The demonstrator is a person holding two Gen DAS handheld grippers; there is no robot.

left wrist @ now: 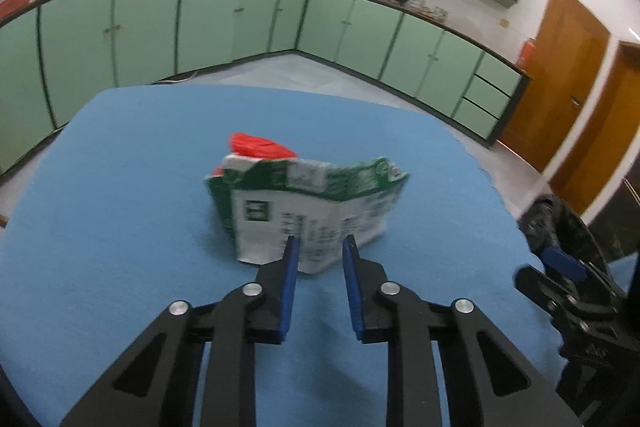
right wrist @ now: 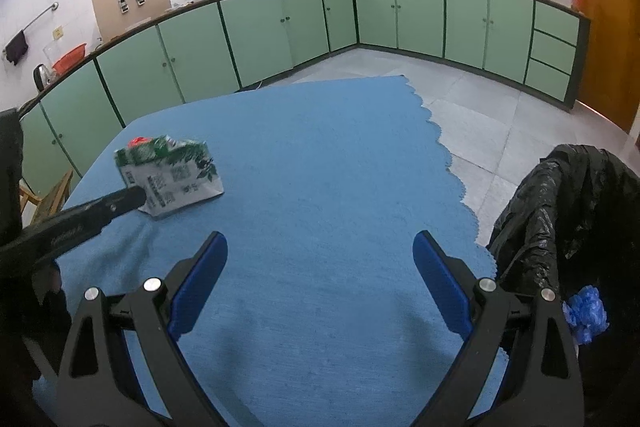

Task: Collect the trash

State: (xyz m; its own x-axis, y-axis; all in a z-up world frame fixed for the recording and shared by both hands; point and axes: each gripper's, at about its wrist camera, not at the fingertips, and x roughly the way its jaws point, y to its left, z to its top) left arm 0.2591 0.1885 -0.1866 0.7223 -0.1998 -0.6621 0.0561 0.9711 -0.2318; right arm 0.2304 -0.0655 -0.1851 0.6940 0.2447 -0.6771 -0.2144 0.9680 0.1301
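Observation:
A crumpled green and white carton [left wrist: 316, 203] stands on the blue cloth [left wrist: 120, 187], with a red piece of trash [left wrist: 256, 145] just behind it. My left gripper [left wrist: 321, 241] is at the carton's near lower edge. Its jaws stand a narrow gap apart, and the carton's face shows behind both tips, not clamped between them. From the right wrist view, the left fingertip [right wrist: 134, 197] touches the near corner of the carton [right wrist: 172, 175]. My right gripper [right wrist: 320, 239] hangs wide open over bare cloth, holding nothing.
A bin lined with a black bag [right wrist: 560, 219] stands off the table's right edge, with blue crumpled plastic [right wrist: 586, 311] inside. The scalloped edge of the cloth [right wrist: 448, 155] marks the table's right side. Green cabinets [right wrist: 260, 39] line the far walls.

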